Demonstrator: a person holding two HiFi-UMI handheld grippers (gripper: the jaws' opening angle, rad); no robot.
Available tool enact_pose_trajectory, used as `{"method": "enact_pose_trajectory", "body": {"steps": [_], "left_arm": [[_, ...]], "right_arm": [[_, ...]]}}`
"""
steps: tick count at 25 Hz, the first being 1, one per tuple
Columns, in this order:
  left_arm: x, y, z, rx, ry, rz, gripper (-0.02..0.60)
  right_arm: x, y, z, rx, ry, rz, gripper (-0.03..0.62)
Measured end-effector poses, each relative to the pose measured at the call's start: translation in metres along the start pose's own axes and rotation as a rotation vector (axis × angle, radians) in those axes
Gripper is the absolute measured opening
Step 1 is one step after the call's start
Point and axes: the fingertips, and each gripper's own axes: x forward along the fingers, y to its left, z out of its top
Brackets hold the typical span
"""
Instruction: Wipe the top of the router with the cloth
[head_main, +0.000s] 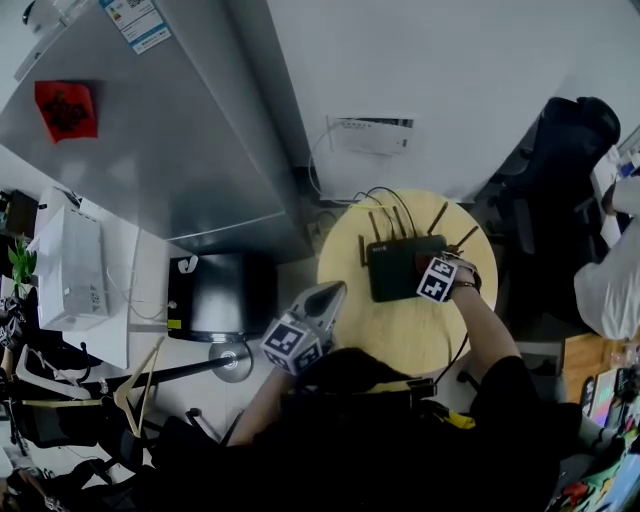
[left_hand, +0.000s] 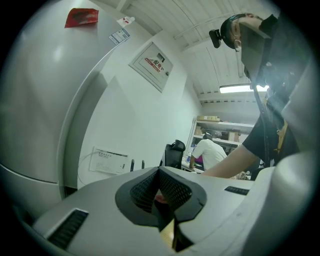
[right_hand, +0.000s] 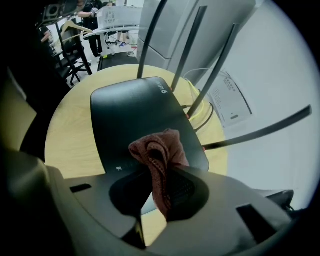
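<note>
The black router (head_main: 393, 270) with several upright antennas lies at the back of a round wooden table (head_main: 400, 335). My right gripper (head_main: 434, 276) is over the router's right end. In the right gripper view it (right_hand: 161, 192) is shut on a bunched reddish-brown cloth (right_hand: 156, 150), which rests on the router's flat top (right_hand: 127, 112). Thin antennas (right_hand: 187, 47) rise beyond it. My left gripper (head_main: 326, 298) hangs off the table's left edge, away from the router. In the left gripper view its jaws (left_hand: 160, 195) are shut on nothing and point up at a white wall.
A grey fridge (head_main: 150, 130) stands left of the table, with a black box (head_main: 220, 295) at its foot. Cables (head_main: 385, 200) run behind the router to a wall panel (head_main: 372, 135). A black chair (head_main: 560, 170) and a seated person (head_main: 610, 285) are at right.
</note>
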Motion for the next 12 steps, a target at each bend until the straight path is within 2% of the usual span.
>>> {"method": "enact_pose_trajectory", "body": {"steps": [6,12], "left_arm": [[0.005,-0.009,-0.003,-0.011,0.022,-0.027,-0.006],[0.008,-0.011,-0.005,0.006,0.028,-0.034,-0.006]], "right_arm": [[-0.004,0.012,-0.008,0.06,0.004,0.045,0.06],[-0.012,0.036,-0.014,0.013,-0.034,0.075,0.06]]}}
